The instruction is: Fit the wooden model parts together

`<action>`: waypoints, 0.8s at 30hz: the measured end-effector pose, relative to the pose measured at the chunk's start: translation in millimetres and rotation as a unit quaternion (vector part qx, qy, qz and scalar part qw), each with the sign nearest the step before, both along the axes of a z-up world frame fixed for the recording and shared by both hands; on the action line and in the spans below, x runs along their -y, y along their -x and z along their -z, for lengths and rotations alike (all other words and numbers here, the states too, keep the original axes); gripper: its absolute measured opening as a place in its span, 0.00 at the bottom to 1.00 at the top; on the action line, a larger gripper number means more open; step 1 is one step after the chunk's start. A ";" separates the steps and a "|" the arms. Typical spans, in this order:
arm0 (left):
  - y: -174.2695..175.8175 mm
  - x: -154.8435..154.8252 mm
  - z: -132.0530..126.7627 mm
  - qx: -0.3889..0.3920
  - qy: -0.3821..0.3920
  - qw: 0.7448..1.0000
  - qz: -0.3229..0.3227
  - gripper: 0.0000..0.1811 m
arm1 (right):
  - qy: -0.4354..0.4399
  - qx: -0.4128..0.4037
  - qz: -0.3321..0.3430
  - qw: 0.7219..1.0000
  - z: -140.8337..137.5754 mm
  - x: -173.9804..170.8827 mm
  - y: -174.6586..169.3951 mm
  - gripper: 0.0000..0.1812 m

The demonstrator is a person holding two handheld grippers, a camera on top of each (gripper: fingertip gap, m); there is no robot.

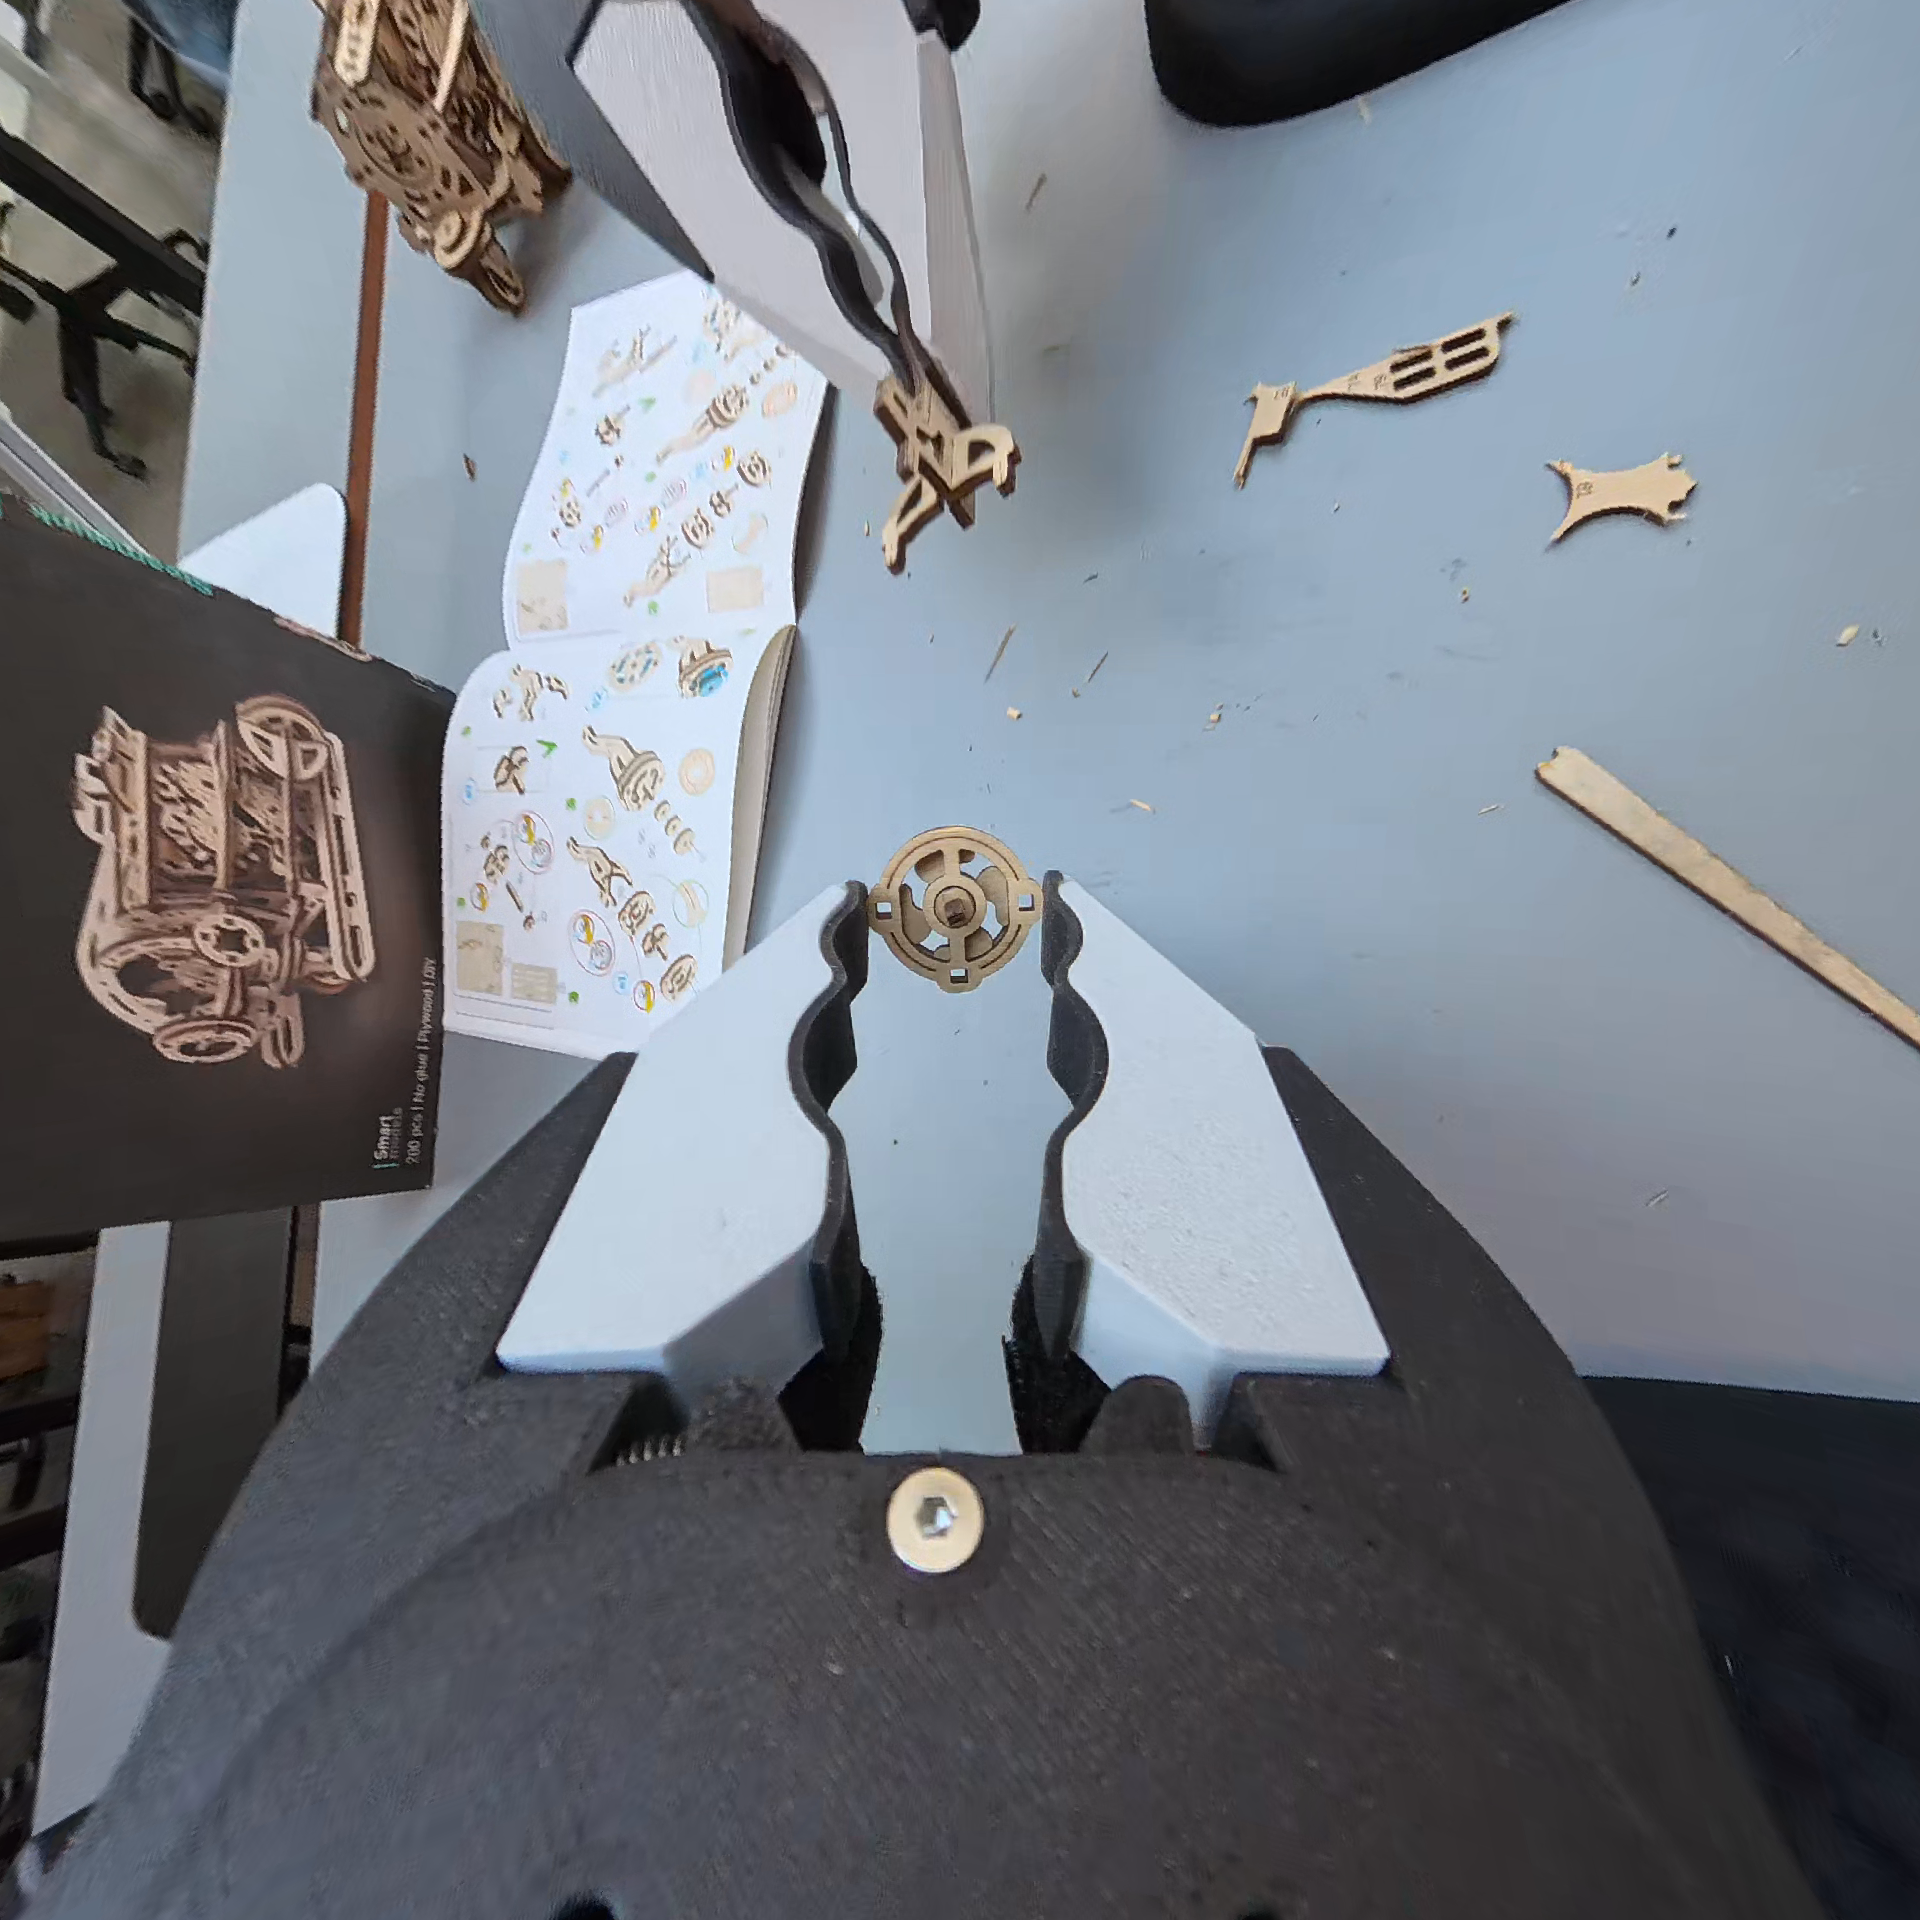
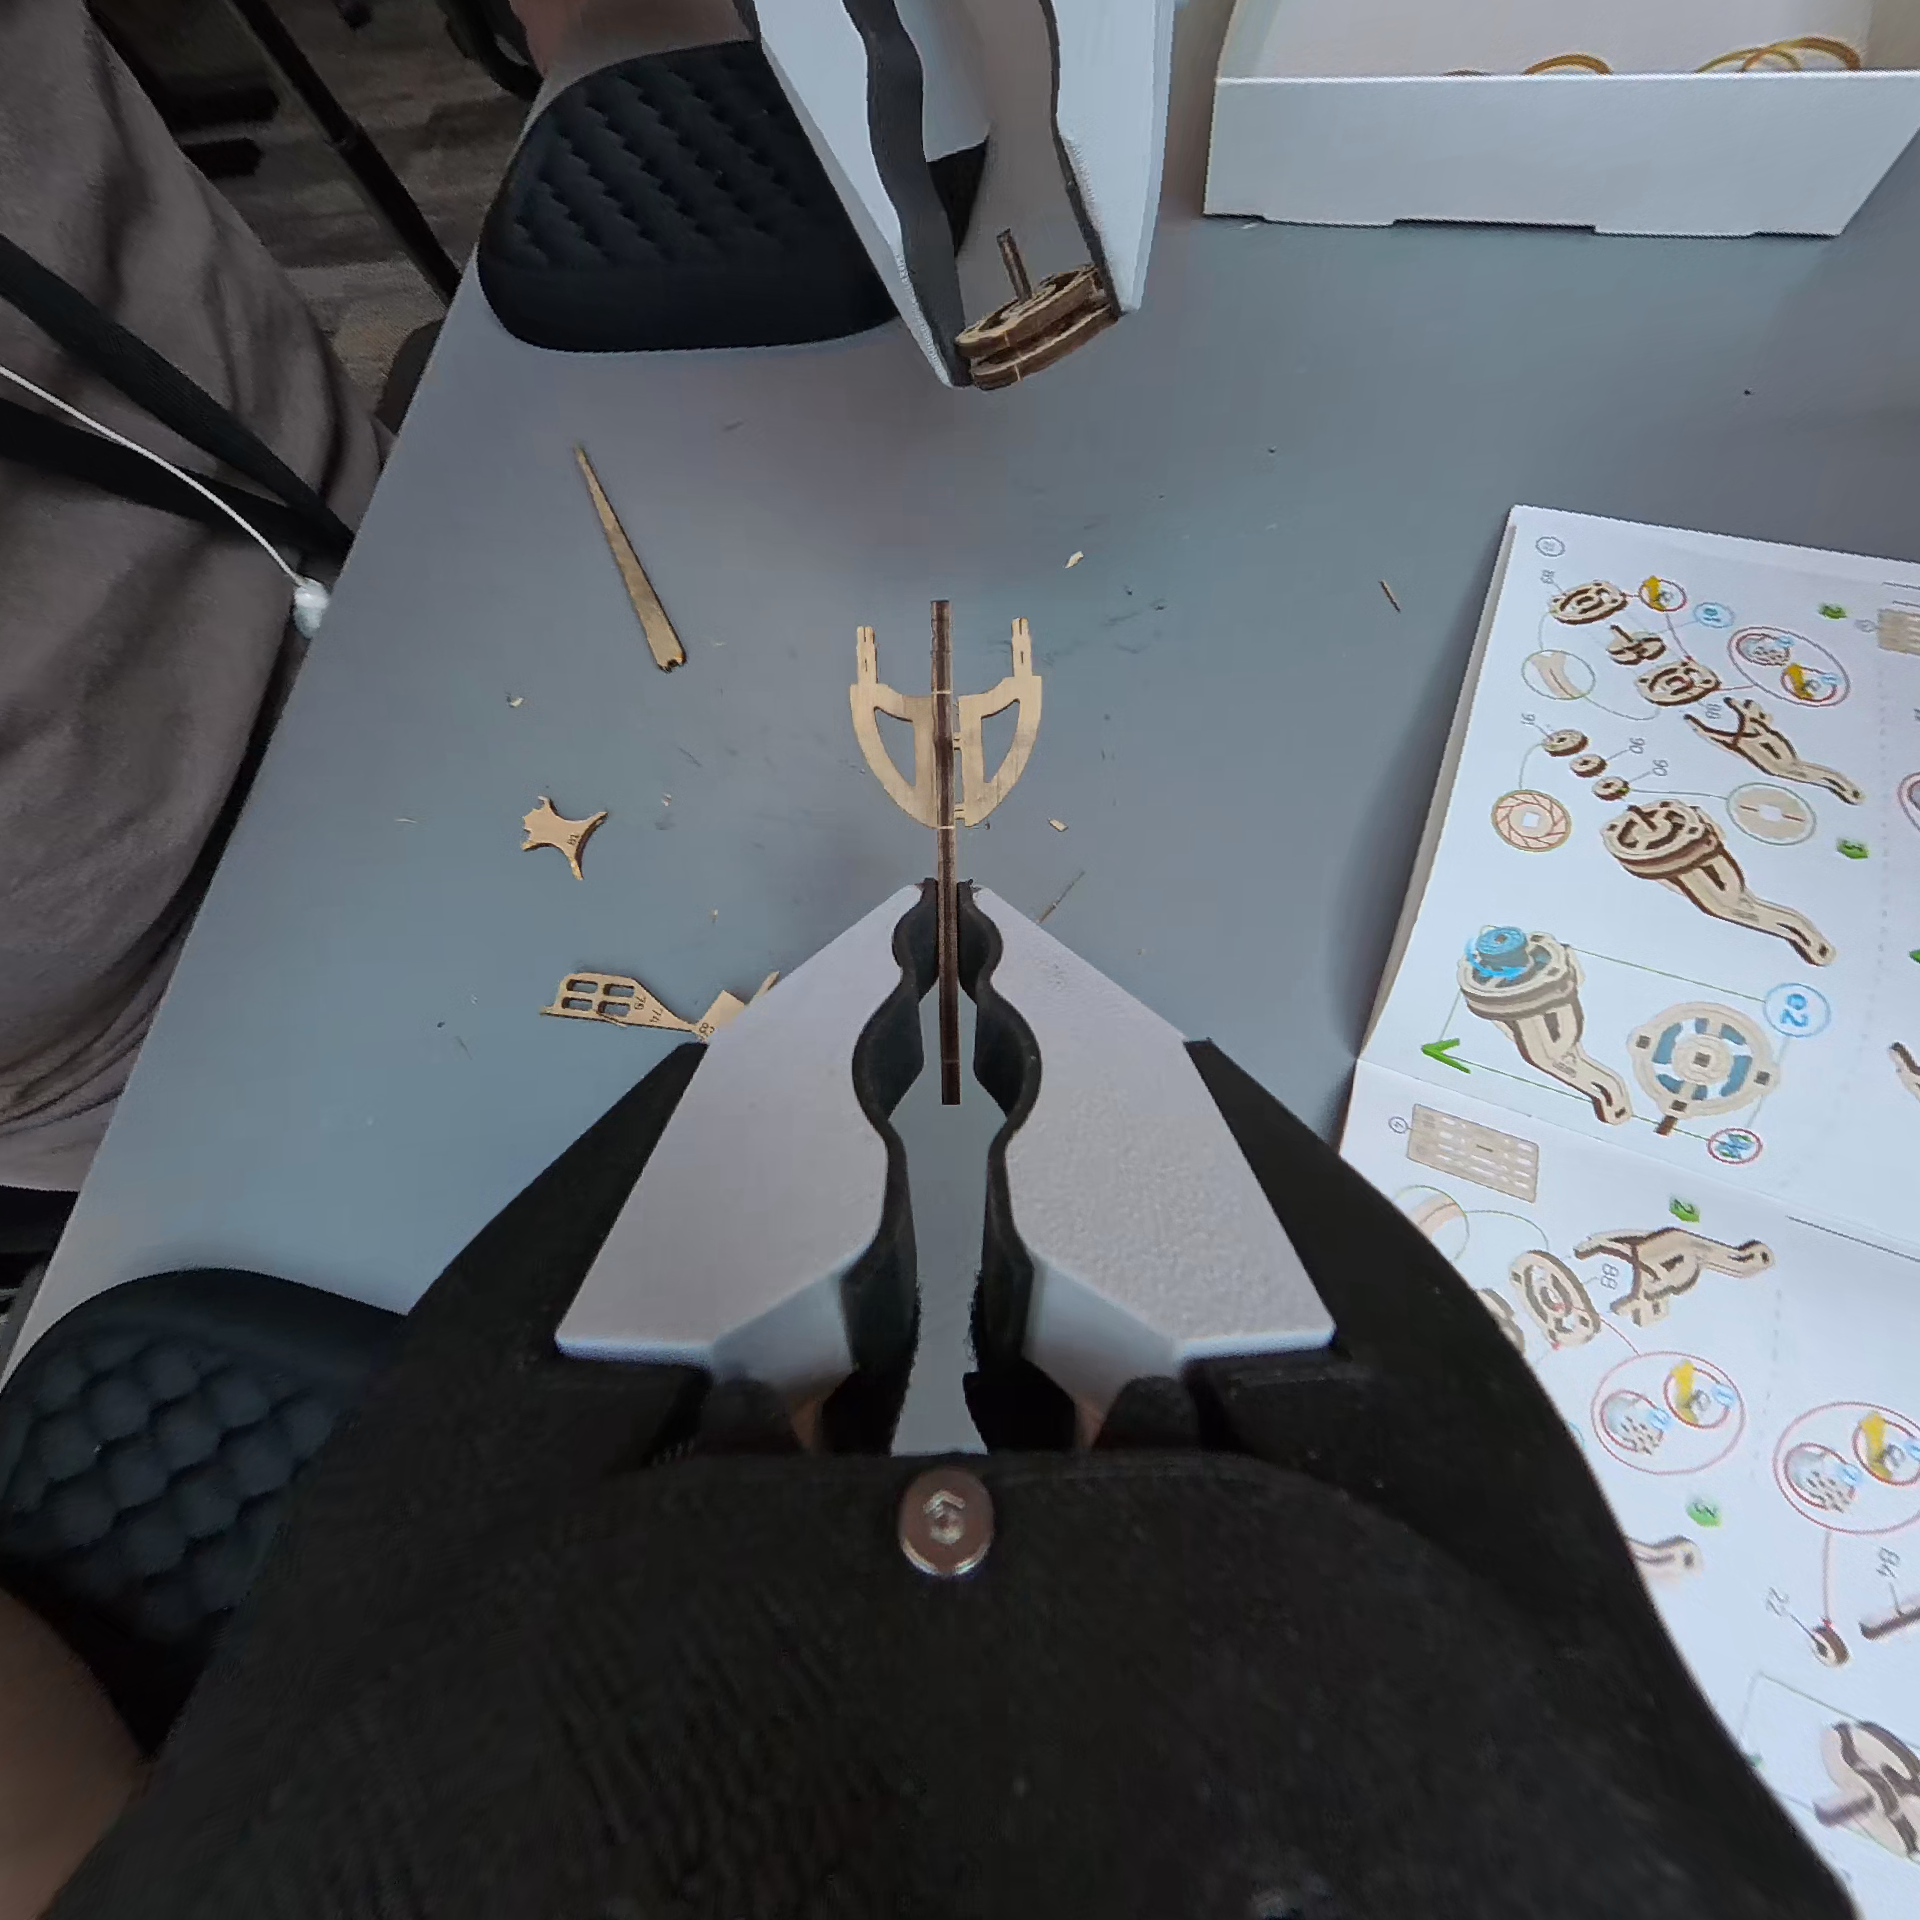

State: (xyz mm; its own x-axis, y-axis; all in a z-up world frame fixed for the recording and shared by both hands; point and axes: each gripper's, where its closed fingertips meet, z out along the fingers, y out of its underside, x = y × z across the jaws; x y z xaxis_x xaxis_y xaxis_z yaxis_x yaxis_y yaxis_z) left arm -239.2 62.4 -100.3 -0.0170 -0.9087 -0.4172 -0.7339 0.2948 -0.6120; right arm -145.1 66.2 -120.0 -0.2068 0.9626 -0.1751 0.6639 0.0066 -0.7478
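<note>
My left gripper (image 1: 954, 902) is shut on a small round wooden wheel part (image 1: 954, 909) with a square centre hole, held above the grey table (image 1: 1351, 935). It also shows in the right wrist view (image 2: 1039, 332), where the wheel (image 2: 1039, 324) is a stack of discs with a short axle. My right gripper (image 2: 945, 894) is shut on a crossed wooden bracket part (image 2: 943, 732), gripping its thin upright plate by the edge. It shows in the left wrist view (image 1: 920, 384) with the bracket (image 1: 948, 468) hanging below. The two parts are apart.
An open instruction booklet (image 1: 644, 665) (image 2: 1683, 1039) lies on the table. A dark product box (image 1: 208, 914) stands left, a built wooden model (image 1: 436, 135) far left. Loose offcuts (image 1: 1382, 384) (image 1: 1621, 499) and a wooden strip (image 1: 1725, 894) lie right. A white tray (image 2: 1538, 156) sits behind. Spacing between my two grippers at the tips: around 11 cm.
</note>
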 end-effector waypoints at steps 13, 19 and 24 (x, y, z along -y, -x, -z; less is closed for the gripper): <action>-27.1 53.8 -49.0 0.095 -0.095 0.988 0.076 0.17 | 0.136 -0.058 -0.098 0.984 -27.9 47.9 17.8 0.00; -29.7 70.5 -60.7 0.123 -0.091 0.984 0.096 0.17 | 0.184 -0.068 -0.137 0.971 -39.0 65.5 19.7 0.00; -29.7 79.2 -75.2 0.175 -0.059 0.977 0.104 0.17 | 0.229 -0.088 -0.168 0.955 -51.9 77.2 20.6 0.00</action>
State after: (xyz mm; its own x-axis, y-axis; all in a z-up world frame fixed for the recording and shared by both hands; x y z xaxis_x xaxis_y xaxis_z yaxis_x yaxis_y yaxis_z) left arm -209.6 -16.7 -25.1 -0.0337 -0.8457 -0.5326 -0.4022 0.4993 -0.7674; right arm -165.7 -11.1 -68.1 -0.5558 0.6672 -0.4958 0.5454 -0.1575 -0.8233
